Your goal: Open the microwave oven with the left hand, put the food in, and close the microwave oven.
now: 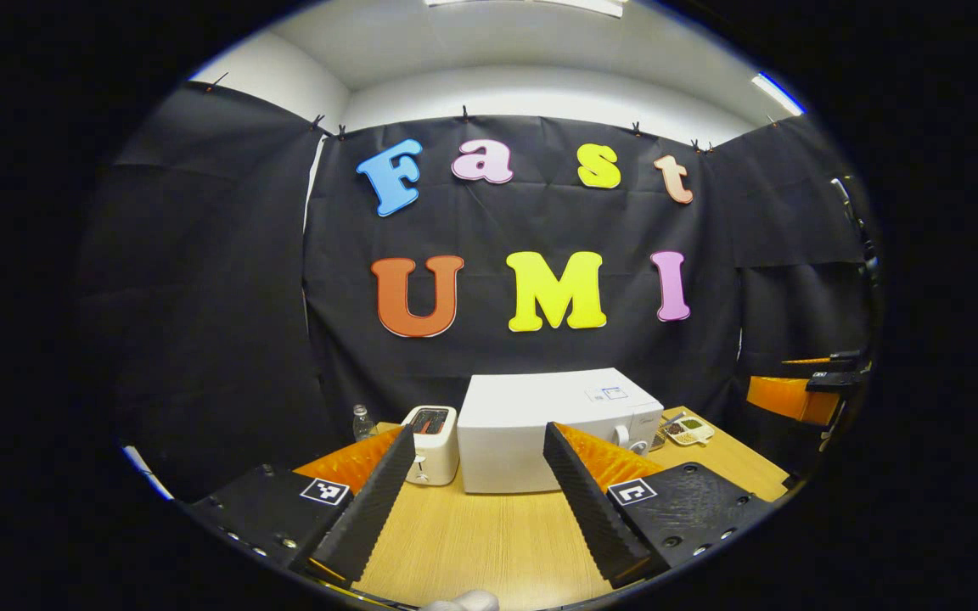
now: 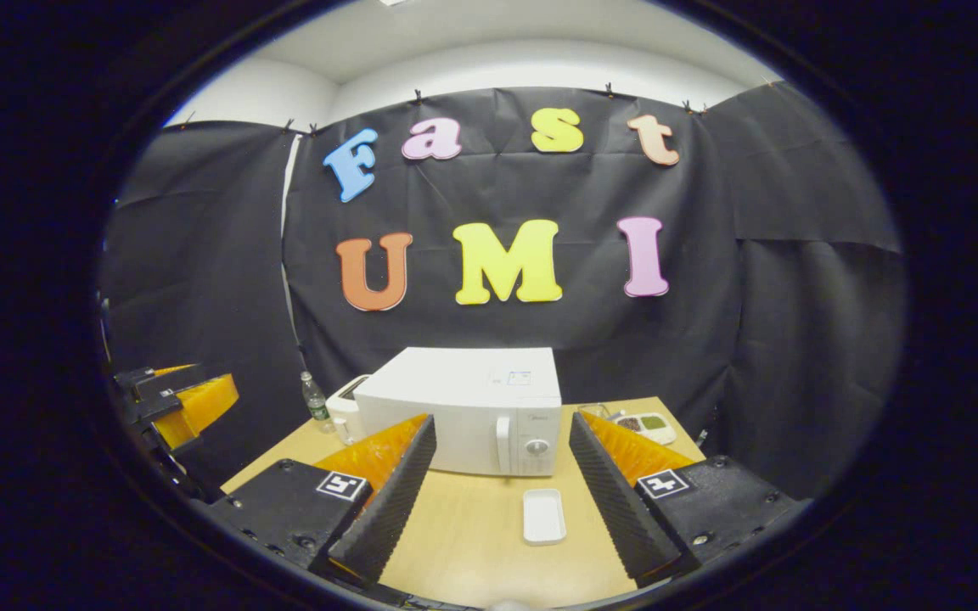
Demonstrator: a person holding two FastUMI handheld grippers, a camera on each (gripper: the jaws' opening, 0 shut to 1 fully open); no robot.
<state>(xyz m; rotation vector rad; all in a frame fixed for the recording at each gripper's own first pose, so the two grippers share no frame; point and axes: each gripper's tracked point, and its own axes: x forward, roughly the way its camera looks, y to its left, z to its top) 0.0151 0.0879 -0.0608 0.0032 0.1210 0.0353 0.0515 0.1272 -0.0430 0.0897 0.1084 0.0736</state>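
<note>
Left hand-held gripper (image 1: pixel 480 501): fingers spread wide, nothing between them, hovering over the near edge of the wooden table (image 1: pixel 489 543). In the left gripper view a small pale bit shows at the very bottom centre, can't tell what it is.

Right hand-held gripper (image 2: pixel 497 501): also spread wide, holding nothing, over the table's front part. In the right gripper view the left hand-held gripper shows at the far left edge, raised off to the side of the table.

Just beyond the right fingertips: small white rectangular tray (image 2: pixel 543 515) lying flat on the table, in front of the microwave and apart from it. Contents not discernible.

Mid-table: white microwave (image 2: pixel 472 407), door closed, vertical handle and round knob on its right front side. It sits angled a bit in both views. In the left gripper view the microwave (image 1: pixel 540 424) lines up between the open fingers.

Left of the microwave, just beside it: white toaster (image 1: pixel 431 441), slots up.

Behind the toaster near the back-left table edge: clear plastic bottle (image 2: pixel 314 397), upright.

Right of the microwave, toward the back-right corner: light compartment tray (image 2: pixel 643 426) with green and brown food in it; a clear item sits just beside it, too small to identify.
</note>
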